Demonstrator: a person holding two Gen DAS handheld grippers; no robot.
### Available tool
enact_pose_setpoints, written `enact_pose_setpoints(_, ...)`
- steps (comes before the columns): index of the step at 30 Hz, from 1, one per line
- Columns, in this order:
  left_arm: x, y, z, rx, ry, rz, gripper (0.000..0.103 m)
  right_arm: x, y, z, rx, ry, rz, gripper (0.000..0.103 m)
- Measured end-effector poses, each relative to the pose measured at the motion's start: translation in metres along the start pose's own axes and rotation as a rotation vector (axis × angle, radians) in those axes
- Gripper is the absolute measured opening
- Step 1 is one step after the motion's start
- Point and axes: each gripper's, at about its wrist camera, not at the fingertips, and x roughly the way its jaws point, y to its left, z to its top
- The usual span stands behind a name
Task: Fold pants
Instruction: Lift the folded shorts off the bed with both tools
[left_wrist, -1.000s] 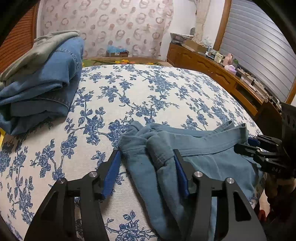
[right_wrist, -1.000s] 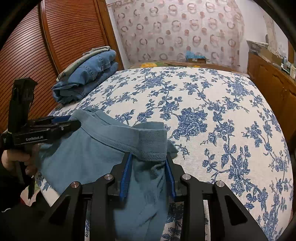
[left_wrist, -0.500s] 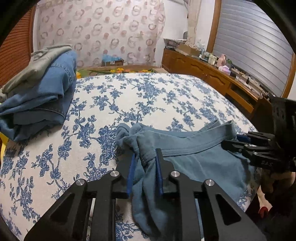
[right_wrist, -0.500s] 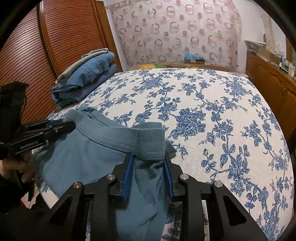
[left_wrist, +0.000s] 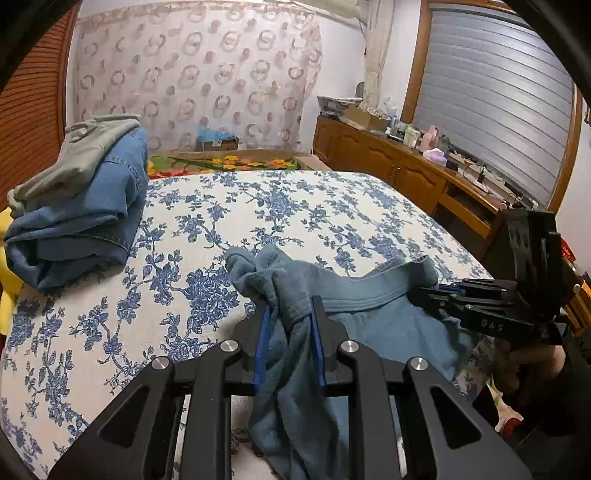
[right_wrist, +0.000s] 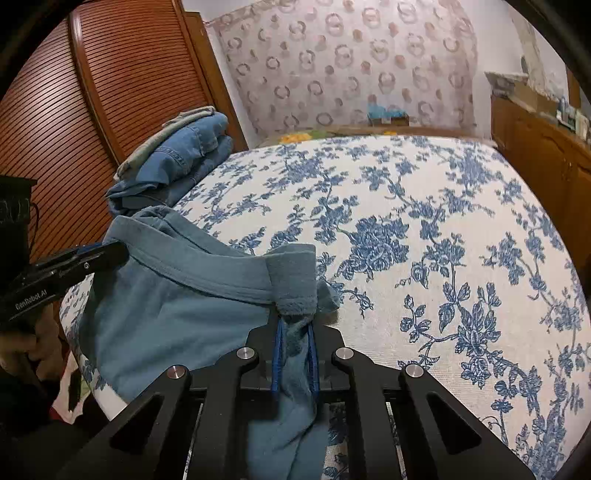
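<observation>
The teal-blue pants (left_wrist: 373, 314) hang over the near edge of the bed with the floral cover (left_wrist: 280, 210), waistband stretched between both grippers. My left gripper (left_wrist: 290, 314) is shut on one bunched waistband corner. My right gripper (right_wrist: 295, 332) is shut on the other waistband corner (right_wrist: 291, 280). In the left wrist view the right gripper (left_wrist: 436, 291) shows at the right, in the right wrist view the left gripper (right_wrist: 114, 253) at the left. The legs drop below the bed edge, out of sight.
A stack of folded jeans with a grey garment on top (left_wrist: 85, 203) lies at the bed's left side, also in the right wrist view (right_wrist: 177, 158). A wooden slatted wardrobe (right_wrist: 92, 122) stands on the left and a cluttered wooden sideboard (left_wrist: 424, 173) on the right.
My left gripper closed from open onto the bunched waistband corner. Both grippers lifted slightly, and the waistband is drawn more taut between them.
</observation>
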Motion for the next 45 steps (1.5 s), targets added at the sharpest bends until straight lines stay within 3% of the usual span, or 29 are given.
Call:
enact_pose_setpoints(17, -0.030, -0.015, 0.016, 0.045, -0.085, 0.003, 0.021, -0.036, 0.011, 0.004, -0.070, -0.103, -0.003, 0.010)
enact_pose_setpoints(34, -0.006, 0.000, 0.034, 0.045, -0.059, 0.007, 0.021, -0.012, 0.008, 0.025, -0.095, -0.087, 0.004, 0.010)
enact_pose_setpoints(45, 0.008, 0.010, 0.062, 0.032, -0.040, -0.006, 0.021, 0.007, 0.008, 0.062, -0.096, -0.073, 0.005, 0.010)
